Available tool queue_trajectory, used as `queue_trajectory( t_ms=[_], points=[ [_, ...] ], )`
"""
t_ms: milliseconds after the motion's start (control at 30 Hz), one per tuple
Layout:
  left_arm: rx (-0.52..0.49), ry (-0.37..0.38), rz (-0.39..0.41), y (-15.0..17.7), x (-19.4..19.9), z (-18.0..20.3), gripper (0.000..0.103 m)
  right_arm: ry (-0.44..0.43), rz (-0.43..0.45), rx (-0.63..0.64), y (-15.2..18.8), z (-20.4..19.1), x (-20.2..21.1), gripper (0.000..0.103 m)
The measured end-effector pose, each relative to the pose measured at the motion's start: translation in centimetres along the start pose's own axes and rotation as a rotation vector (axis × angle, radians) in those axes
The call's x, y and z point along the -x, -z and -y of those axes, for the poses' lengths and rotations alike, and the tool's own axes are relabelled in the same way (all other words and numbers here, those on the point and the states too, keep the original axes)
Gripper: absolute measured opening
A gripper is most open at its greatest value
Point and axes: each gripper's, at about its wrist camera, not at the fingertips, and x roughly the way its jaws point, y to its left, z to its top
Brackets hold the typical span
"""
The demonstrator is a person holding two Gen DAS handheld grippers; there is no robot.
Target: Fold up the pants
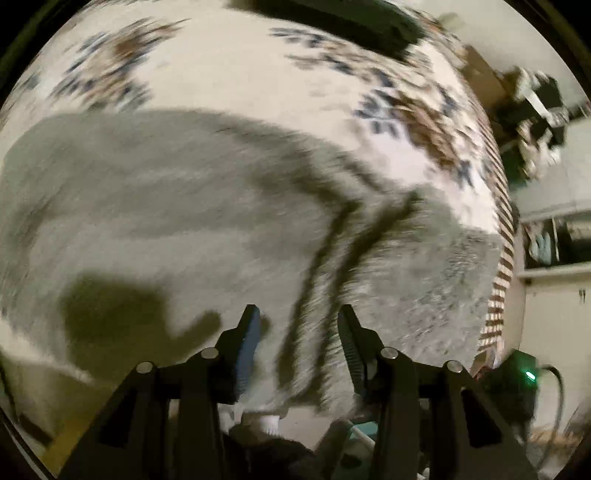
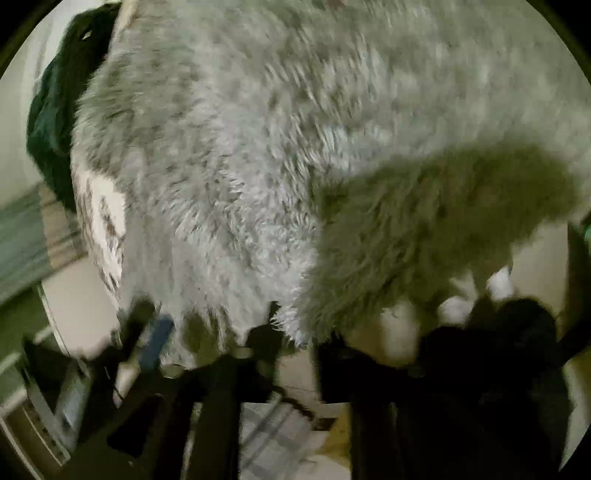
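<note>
In the left wrist view, the left hand-held gripper is seen nearest the camera, its two dark fingers spread well apart. Nothing is held between them; a blue pad is seen on the inner face of the left finger. Just beyond the fingertips, the grey fleece pants are spread over a bed covered by a cream bedspread printed with blue and brown flowers. Dark folds are seen running through the pants from the gripper toward the far side. A shadow is cast on the pants to the left of the gripper. Past the pants, at the bedspread's far edge, a dark garment is seen. To the right of the pants, off the bed, shelving and clutter are blurred.

In the right wrist view, everything is smeared by motion. The right hand-held gripper is seen only as dark blurred shapes with a blue pad at the near edge of the pants; how far it is opened, and whether cloth is held, cannot be told. The pants fill most of this view. At their left, a strip of bedspread and a dark garment are seen.
</note>
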Motion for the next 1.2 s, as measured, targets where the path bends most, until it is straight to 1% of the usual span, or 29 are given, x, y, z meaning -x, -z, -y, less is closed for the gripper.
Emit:
queue_trajectory(
  t_ms=[33,100,133,167,267,333,367,400,433,467,533,567,633,667,733,800,833,867,900,933,967,1033,1067,1100,1167,1200],
  points=[
    [-0.025,0.024,-0.003,-0.7,-0.7,1.0,0.046,-0.007,0.02,0.022,0.0,0.0,1.3,0.059],
    [-0.054,0.059,-0.013,-1.9,-2.0,2.3,0.05,0.003,0.064,0.061,-0.3,0.1,3.6,0.061],
    [-0.063,0.062,-0.018,-2.4,-2.7,2.9,0.05,0.025,0.101,0.09,-0.4,0.3,5.3,0.064],
    [-0.073,0.076,-0.026,-3.0,-3.6,3.6,0.05,0.042,0.126,0.106,-0.8,0.5,6.4,0.069],
    [-0.082,0.078,-0.046,-4.2,-6.1,4.9,0.05,0.149,0.235,0.151,-2.6,2.5,10.6,0.077],
    [-0.085,0.059,-0.053,-4.6,-7.4,5.4,0.05,0.188,0.289,0.159,-4.4,3.4,12.2,0.078],
    [-0.09,0.062,-0.046,-4.6,-7.9,5.5,0.043,0.212,0.314,0.163,-5.4,3.8,12.8,0.078],
    [-0.094,0.065,-0.037,-4.6,-7.9,5.5,0.019,0.235,0.335,0.164,-6.8,4.6,13.5,0.078],
    [-0.102,0.07,-0.026,-4.4,-7.9,5.6,0.015,0.257,0.354,0.165,-7.9,4.9,13.9,0.078],
    [-0.111,0.072,0.005,-4.1,-7.3,5.6,0.01,0.268,0.364,0.166,-8.9,5.2,14.2,0.078],
    [-0.107,0.083,0.076,-3.4,-5.7,4.9,0.008,0.275,0.377,0.175,-10.2,5.4,14.6,0.078],
    [-0.09,0.086,0.094,-3.1,-4.9,4.3,0.008,0.274,0.379,0.186,-10.7,5.3,14.8,0.078],
    [-0.041,0.09,0.101,-2.8,-4.2,3.0,0.008,0.285,0.381,0.211,-11.5,5.1,15.1,0.078],
    [-0.016,0.087,0.092,-2.7,-4.5,2.2,0.008,0.29,0.38,0.22,-11.9,4.3,14.4,0.078],
    [0.032,0.086,0.058,-2.5,-5.5,0.9,0.008,0.306,0.369,0.237,-12.6,3.9,13.0,0.078],
    [0.052,0.09,0.049,-2.6,-5.8,0.5,0.01,0.323,0.354,0.246,-13.0,3.1,11.6,0.078],
    [0.053,0.089,0.049,-2.6,-5.8,0.6,0.013,0.337,0.341,0.252,-13.2,2.6,11.0,0.078],
    [0.058,0.102,0.049,-2.7,-5.5,0.7,0.013,0.355,0.334,0.266,-13.4,2.1,10.6,0.078],
    [0.061,0.123,0.055,-2.6,-5.0,0.8,0.013,0.366,0.333,0.283,-13.4,1.7,10.4,0.079],
    [0.061,0.139,0.07,-2.4,-4.4,0.9,0.013,0.38,0.336,0.309,-13.2,1.2,10.4,0.087],
    [0.059,0.153,0.088,-2.2,-3.6,1.1,0.013,0.385,0.34,0.324,-13.0,0.8,10.5,0.093],
    [0.06,0.161,0.117,-1.6,-2.1,0.9,0.028,0.394,0.349,0.357,-12.0,0.0,11.1,0.094],
    [0.067,0.162,0.141,-1.1,-1.0,0.5,0.043,0.394,0.355,0.366,-11.6,-0.4,11.3,0.094],
    [0.087,0.165,0.161,-0.5,0.1,-0.3,0.061,0.391,0.362,0.38,-11.0,-0.8,11.6,0.095],
    [0.157,0.173,0.203,1.1,2.3,-2.6,0.077,0.382,0.362,0.392,-10.1,-1.3,12.1,0.096],
    [0.206,0.172,0.226,2.0,3.4,-4.2,0.078,0.374,0.359,0.393,-9.8,-1.7,12.1,0.096]
  ],
)
